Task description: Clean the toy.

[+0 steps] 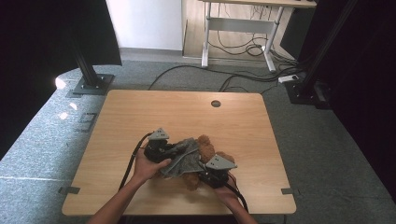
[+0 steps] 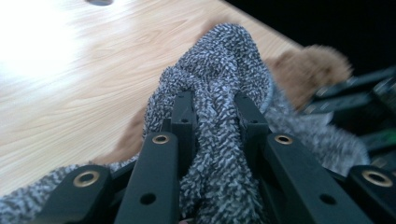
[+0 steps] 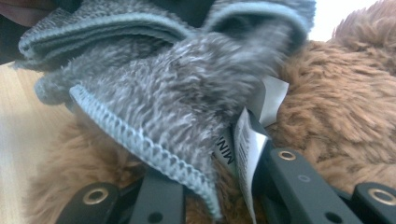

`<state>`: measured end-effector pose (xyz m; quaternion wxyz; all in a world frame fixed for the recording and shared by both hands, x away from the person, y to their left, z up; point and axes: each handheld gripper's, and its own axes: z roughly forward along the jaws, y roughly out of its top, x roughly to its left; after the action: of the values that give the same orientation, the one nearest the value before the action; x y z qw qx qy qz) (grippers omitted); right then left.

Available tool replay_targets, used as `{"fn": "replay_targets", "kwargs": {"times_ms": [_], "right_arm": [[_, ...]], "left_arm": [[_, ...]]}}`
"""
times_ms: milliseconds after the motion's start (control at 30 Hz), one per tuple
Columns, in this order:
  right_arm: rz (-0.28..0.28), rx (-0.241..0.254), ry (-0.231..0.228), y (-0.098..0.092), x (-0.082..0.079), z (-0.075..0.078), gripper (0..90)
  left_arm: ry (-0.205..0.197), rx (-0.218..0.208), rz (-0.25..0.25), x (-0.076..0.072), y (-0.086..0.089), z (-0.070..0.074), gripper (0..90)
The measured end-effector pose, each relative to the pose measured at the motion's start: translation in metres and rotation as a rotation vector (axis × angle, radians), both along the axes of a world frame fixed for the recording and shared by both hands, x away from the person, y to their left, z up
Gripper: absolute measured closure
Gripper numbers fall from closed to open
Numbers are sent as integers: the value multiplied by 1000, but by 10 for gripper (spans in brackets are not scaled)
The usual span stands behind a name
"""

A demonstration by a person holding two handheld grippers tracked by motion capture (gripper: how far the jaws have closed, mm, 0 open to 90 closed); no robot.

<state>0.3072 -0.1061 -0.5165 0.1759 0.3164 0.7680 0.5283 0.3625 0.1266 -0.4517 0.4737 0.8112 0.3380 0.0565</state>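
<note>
A brown teddy bear [image 1: 206, 146] lies on the wooden table [image 1: 163, 112], partly covered by a grey terry cloth [image 1: 185, 158]. My left gripper [image 1: 173, 150] comes in from the left. In the left gripper view it [image 2: 215, 109] is shut on a bunched fold of the cloth [image 2: 219, 65], with the bear's fur [image 2: 310, 65] beyond. My right gripper [image 1: 203, 170] sits at the bear's near right side. In the right gripper view its jaws [image 3: 210, 177] close on the cloth's hemmed edge [image 3: 177, 93] and a white label [image 3: 246, 140], against the bear [image 3: 336, 107].
A round cable hole [image 1: 215, 103] sits near the table's far edge. Black stand bases rest on the floor at far left [image 1: 92, 84] and far right [image 1: 303, 91]. Cables run across the carpet toward a desk frame [image 1: 238, 25] at the back.
</note>
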Motion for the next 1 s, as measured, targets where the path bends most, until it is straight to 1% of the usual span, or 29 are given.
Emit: {"fn": "replay_targets", "kwargs": {"times_ms": [33,100,133,233,333,433,500,533,567,600,667,733,800,833,867,933,1000], "right_arm": [[-2,-2,-1,1,1,0,756],[-8,1,-8,2,3,0,759],[-10,2,-11,3,4,0,761],[-13,8,-13,6,5,-1,762],[-16,9,-15,9,7,0,762],[-11,8,-14,8,7,0,762],[-11,10,-15,8,6,-1,762],[-11,8,-19,8,6,-1,763],[-11,8,-19,8,6,-1,762],[-12,6,-18,8,6,-1,762],[-15,6,-14,7,6,-1,763],[-19,2,-25,8,6,-1,763],[-22,0,-26,8,5,-2,764],[-23,3,-26,8,5,-2,764],[-23,6,-25,8,5,-2,764],[-23,6,-27,8,5,-2,764],[-20,2,-26,7,4,-3,763]], "left_arm": [[0,-2,-2,1,-4,1,732],[16,-27,-21,5,-11,3,732],[21,-29,-31,7,-15,4,732],[21,-16,-48,11,-27,6,732],[36,-11,-55,16,-40,7,732],[31,17,-62,19,-52,8,732],[22,44,-66,20,-61,9,732],[18,65,-70,20,-65,8,731],[12,79,-71,21,-67,8,731],[17,91,-68,21,-68,8,731],[24,95,-59,22,-65,9,732],[14,97,-30,21,-56,9,733],[29,65,12,21,-39,8,733],[30,52,43,20,-28,8,733],[32,43,59,19,-21,7,734],[48,14,84,17,-2,4,735],[48,4,100,11,14,1,736]]}}
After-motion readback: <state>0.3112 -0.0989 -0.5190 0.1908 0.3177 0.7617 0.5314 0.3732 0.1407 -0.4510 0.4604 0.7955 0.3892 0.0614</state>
